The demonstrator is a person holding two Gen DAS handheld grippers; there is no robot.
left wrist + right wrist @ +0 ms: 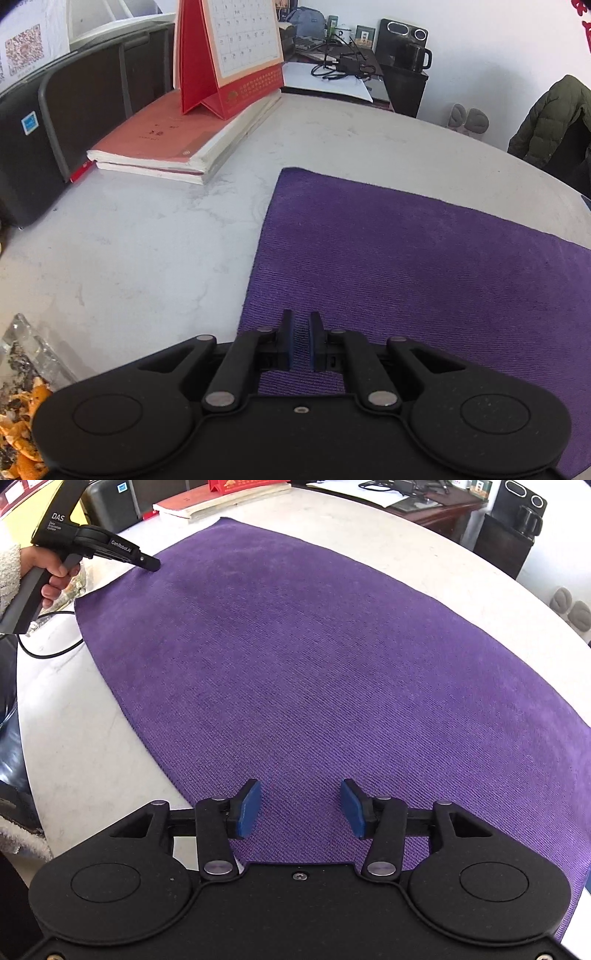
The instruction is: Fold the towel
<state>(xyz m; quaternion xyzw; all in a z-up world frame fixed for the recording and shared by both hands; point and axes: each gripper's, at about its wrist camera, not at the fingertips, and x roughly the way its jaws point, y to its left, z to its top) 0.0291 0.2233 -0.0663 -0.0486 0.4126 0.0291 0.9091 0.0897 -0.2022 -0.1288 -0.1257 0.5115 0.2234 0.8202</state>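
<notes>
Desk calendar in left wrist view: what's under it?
The calendar stands on a stack of books with a reddish cover, which lies on the white table. The cover beneath the calendar's base is hidden.

A pale, marble-patterned white tabletop (pixel 155 251) is carrying everything here. A purple ribbed rectangular towel (pixel 295 664) is lying spread flat on it. Near the towel's far corner, a stack of worn paperback books with salmon-red covers (pixel 166 147) is resting on the surface, and a dark grey hard case (pixel 55 129) is sitting just beside the stack. A thin black cable (pixel 51 650) is trailing across the near edge. Orange peel scraps (pixel 22 424) are lying at one corner.
</notes>
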